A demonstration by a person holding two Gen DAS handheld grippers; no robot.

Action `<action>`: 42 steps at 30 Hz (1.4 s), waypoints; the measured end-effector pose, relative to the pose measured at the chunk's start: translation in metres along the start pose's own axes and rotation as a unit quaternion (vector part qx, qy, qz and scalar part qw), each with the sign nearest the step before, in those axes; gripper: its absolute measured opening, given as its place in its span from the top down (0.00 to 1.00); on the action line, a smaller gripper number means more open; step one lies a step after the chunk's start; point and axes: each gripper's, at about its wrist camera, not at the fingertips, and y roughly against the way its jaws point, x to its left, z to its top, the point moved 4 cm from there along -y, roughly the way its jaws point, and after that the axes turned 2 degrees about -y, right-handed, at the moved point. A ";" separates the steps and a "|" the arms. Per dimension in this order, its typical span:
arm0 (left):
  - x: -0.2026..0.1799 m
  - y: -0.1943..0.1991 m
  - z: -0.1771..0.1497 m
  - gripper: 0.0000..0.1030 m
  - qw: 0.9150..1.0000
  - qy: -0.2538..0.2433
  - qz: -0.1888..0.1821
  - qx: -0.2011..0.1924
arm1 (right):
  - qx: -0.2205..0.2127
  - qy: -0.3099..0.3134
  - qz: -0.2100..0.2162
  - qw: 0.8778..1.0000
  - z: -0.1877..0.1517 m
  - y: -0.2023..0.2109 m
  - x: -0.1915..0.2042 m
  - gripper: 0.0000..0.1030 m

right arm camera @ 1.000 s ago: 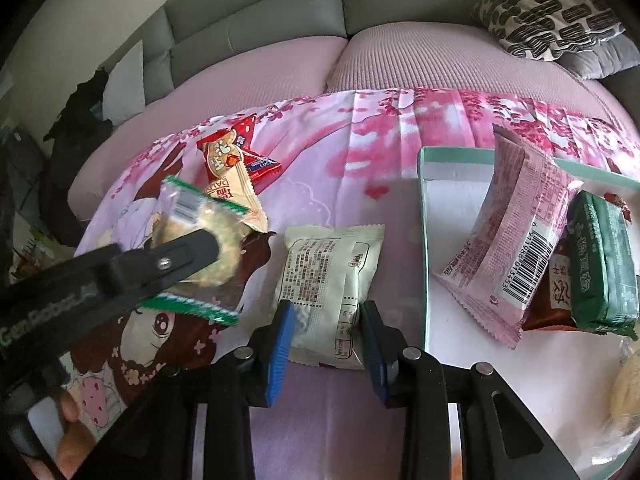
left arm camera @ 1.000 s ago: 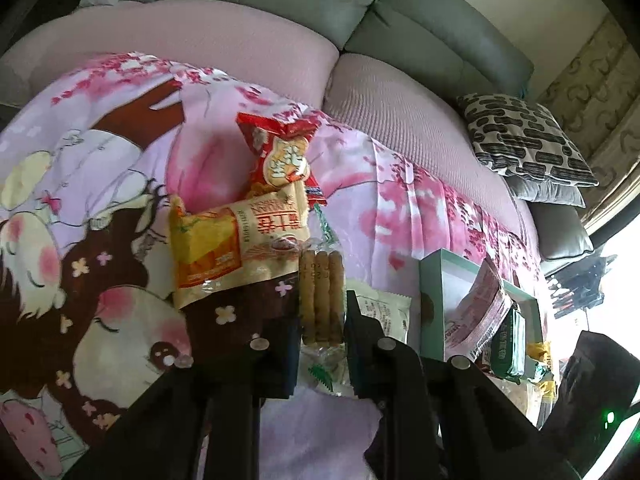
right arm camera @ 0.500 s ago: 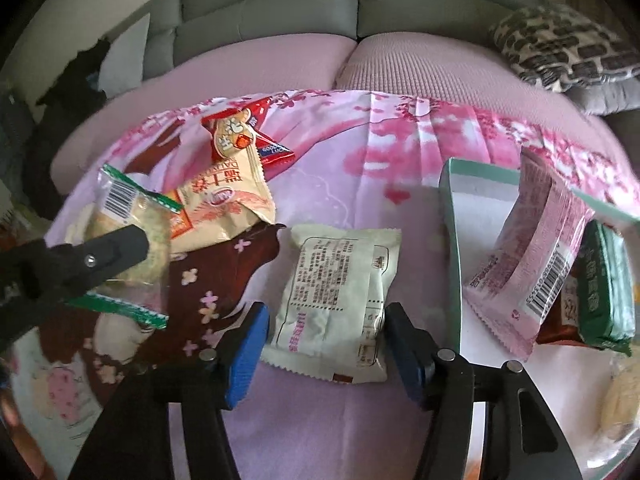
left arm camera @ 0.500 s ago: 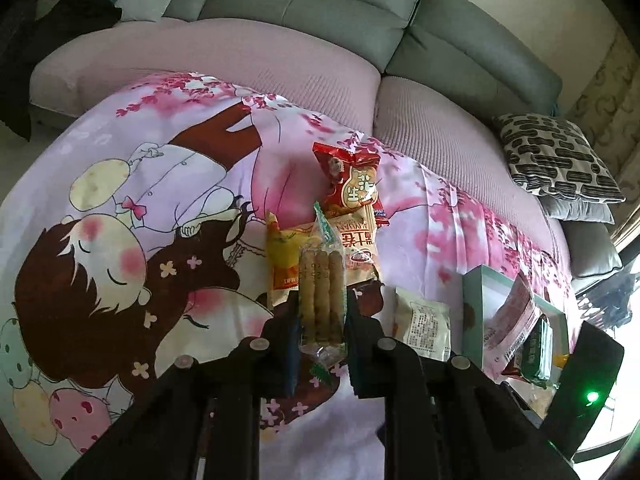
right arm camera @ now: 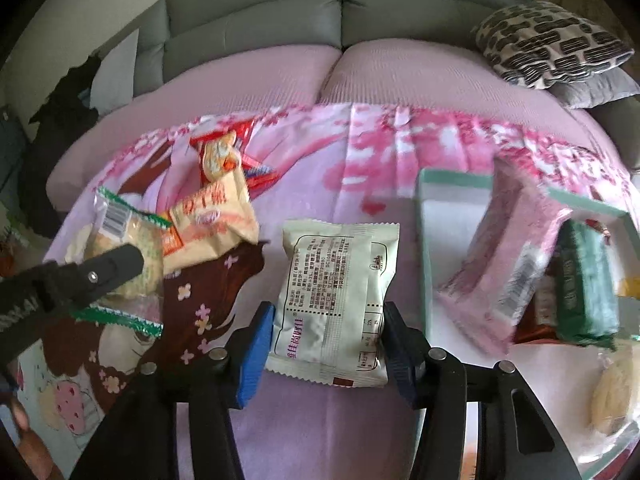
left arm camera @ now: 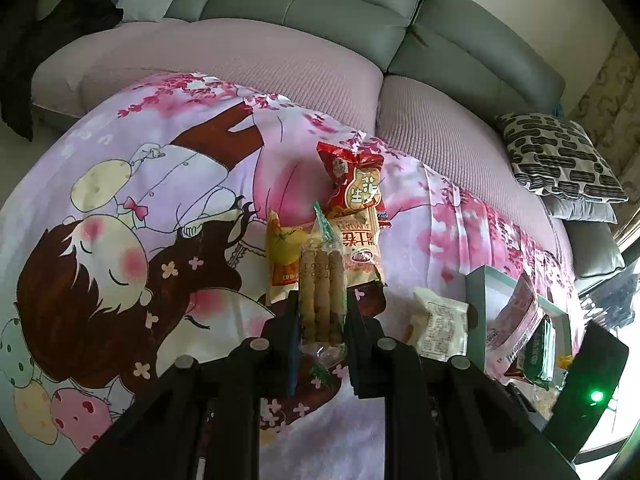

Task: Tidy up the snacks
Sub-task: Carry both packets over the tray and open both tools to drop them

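1. Left gripper (left arm camera: 322,320): narrow, both fingers clamped on a clear biscuit pack (left arm camera: 322,292) with green-edged ends. Pack is held above the printed blanket (left arm camera: 120,240), its long axis pointing away from the camera. The right wrist view shows the same pack (right arm camera: 128,252) from the side, with the left gripper's finger (right arm camera: 100,276) across it.

2. Right gripper (right arm camera: 326,336): wide, blue-padded fingers (right arm camera: 256,344) set either side of a cream pack (right arm camera: 336,300). The near end of the pack lies between the fingers. Contact with the pads cannot be told. Pack lies flat on the blanket, printed back upward, just left of the box.

3. Box (right arm camera: 424,248), teal-rimmed, white inside, sits on the blanket to the right of the cream pack. Contents: a pink pack (right arm camera: 504,256) leaning across the left part, a green pack (right arm camera: 588,280) to its right, a pale wrapped item (right arm camera: 612,396) in the near corner. This part of the view is blurred.

4. Yellow pack (left arm camera: 360,248) lies on the blanket beyond the held biscuits. A red pack (left arm camera: 356,184) lies just past it, the two overlapping.

5. Couch (left arm camera: 320,12), grey, with mauve seat cover, stands behind the blanket. A patterned cushion (left arm camera: 560,156) rests at its right end.
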 end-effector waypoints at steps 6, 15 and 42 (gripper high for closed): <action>-0.009 0.015 0.004 0.80 1.000 -0.013 -0.002 -0.020 | -0.039 -0.024 0.007 0.999 0.014 0.033 -0.017 0.46; -0.042 0.043 0.011 0.80 0.997 -0.046 -0.024 -0.058 | -0.100 -0.064 -0.005 0.993 0.031 0.084 -0.054 0.46; -0.230 0.036 -0.065 0.80 0.965 -0.216 -0.149 -0.003 | -0.141 -0.242 -0.117 0.953 0.002 0.147 -0.260 0.45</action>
